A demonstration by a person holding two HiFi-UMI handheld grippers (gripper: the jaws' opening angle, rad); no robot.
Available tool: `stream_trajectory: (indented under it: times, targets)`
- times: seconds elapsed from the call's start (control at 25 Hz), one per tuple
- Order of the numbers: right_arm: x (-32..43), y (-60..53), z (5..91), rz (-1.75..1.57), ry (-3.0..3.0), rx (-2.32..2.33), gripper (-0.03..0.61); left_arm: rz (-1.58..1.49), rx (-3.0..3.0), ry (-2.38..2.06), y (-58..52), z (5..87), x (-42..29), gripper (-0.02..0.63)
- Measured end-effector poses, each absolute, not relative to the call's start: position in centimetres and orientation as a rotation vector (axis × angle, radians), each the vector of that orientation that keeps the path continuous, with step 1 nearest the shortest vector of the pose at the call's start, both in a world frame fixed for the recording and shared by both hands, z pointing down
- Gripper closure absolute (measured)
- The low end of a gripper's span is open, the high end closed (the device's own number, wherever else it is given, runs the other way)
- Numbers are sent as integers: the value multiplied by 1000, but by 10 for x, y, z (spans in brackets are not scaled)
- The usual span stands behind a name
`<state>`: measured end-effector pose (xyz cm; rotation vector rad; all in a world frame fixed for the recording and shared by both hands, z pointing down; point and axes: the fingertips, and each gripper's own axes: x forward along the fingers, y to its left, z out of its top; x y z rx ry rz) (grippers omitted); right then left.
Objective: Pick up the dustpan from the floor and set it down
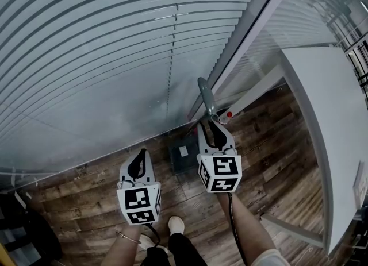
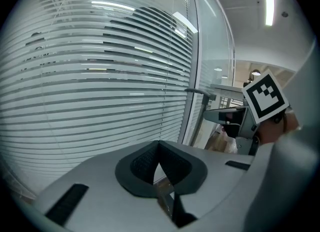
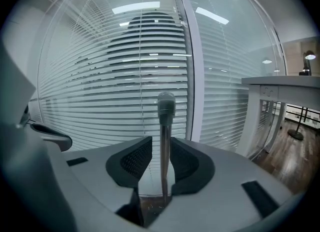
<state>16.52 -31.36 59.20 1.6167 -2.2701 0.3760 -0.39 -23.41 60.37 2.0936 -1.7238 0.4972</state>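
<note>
Slatted blinds (image 1: 103, 46) meet a wooden floor (image 1: 276, 155) beside a white desk (image 1: 328, 121).

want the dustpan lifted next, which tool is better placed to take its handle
Right. The dustpan handle already stands between the right tool's jaws, so it likely only needs to close. The left tool is shut, empty, and off to one side.

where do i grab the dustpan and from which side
Grip the handle on its thin straight shaft, just below the grey cap. It stands roughly upright from the pan on the floor, close to the blinds, so come in level from the room side. The right gripper is placed so: shaft between its fingers, a gap showing on one side.
</note>
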Motion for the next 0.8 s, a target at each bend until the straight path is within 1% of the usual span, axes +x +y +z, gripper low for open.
stream_trajectory:
  times: [0.24,0.8]
  targets:
    - [169,-309,594,396,-2252,1631,465,498,2094,-1729,-232,601,-6,604]
    - [187,-282,584,410,-2183,1707,465,486,2125,-1727,-219,586,-7,604]
